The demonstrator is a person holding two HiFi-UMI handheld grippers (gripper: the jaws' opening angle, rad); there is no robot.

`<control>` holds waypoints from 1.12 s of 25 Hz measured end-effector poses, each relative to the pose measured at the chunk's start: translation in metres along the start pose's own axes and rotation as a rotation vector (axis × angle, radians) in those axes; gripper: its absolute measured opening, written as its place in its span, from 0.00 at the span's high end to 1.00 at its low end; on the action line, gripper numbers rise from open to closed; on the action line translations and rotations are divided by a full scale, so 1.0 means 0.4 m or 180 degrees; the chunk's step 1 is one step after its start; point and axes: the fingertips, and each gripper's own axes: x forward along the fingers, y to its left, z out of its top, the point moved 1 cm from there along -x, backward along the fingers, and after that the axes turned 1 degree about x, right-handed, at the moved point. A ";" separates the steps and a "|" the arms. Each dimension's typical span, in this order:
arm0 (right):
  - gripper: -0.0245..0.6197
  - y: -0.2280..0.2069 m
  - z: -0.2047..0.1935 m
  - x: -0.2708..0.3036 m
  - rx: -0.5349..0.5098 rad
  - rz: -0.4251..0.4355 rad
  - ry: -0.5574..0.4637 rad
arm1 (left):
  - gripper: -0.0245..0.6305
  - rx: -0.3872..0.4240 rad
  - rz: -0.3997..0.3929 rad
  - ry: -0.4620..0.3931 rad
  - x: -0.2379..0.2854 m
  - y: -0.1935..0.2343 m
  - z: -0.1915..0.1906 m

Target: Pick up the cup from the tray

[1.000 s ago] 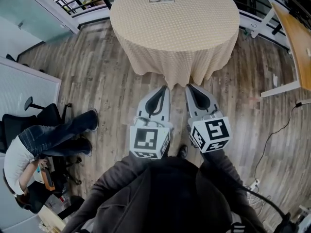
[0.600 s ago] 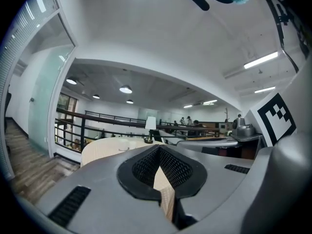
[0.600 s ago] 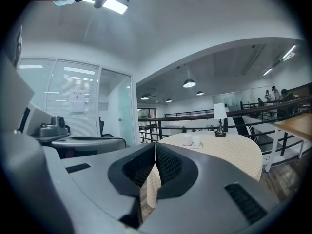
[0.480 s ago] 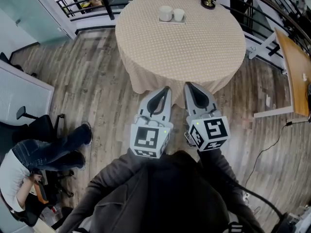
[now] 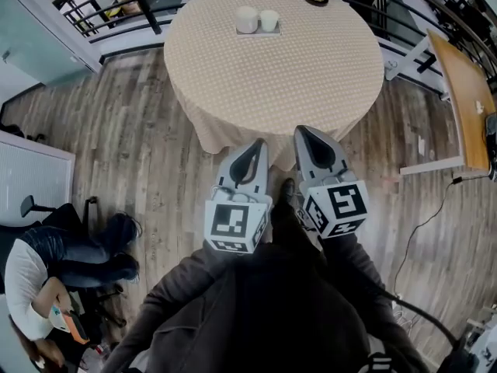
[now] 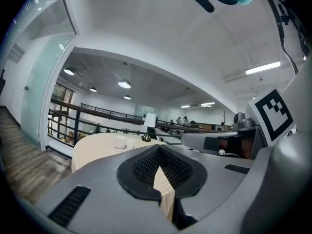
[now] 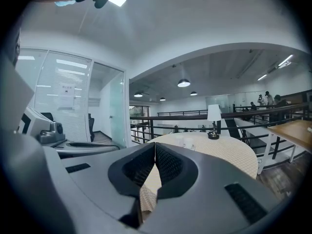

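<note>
In the head view, the left gripper [image 5: 255, 144] and right gripper [image 5: 305, 133] were both closed and empty, just short of the table [image 5: 311, 68]. The tray [image 5: 256, 33], holding a left cup [image 5: 247, 19] and a right cup [image 5: 269, 20], lay well ahead of them.

In the left gripper view, the jaws met and the cups stood ahead-left.

In the right gripper view, the jaws met and the cups stood slightly right of dead ahead. This claw probably suited the pick best, opening early and approaching level.

beige dotted tablecloth [image 5: 279, 76], white cups [image 5: 247, 19], grey-brown wood floor [image 5: 147, 154]
</note>
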 end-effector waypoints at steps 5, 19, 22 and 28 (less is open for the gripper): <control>0.95 -0.045 -0.013 0.057 0.0047 0.0002 -0.0019 | 0.96 0.0035 0.0061 0.0052 0.057 0.035 -0.015; 0.95 -0.281 -0.014 0.240 0.0363 0.0222 -0.0009 | 0.96 0.0183 0.0152 0.0309 0.376 0.037 0.009; 0.95 -0.333 0.010 0.269 0.0324 0.0341 -0.0059 | 0.96 0.0255 0.0179 0.0282 0.458 0.014 0.042; 0.95 -0.453 0.061 0.314 0.0321 0.0495 -0.0189 | 0.96 0.0358 0.0271 0.0231 0.583 -0.030 0.093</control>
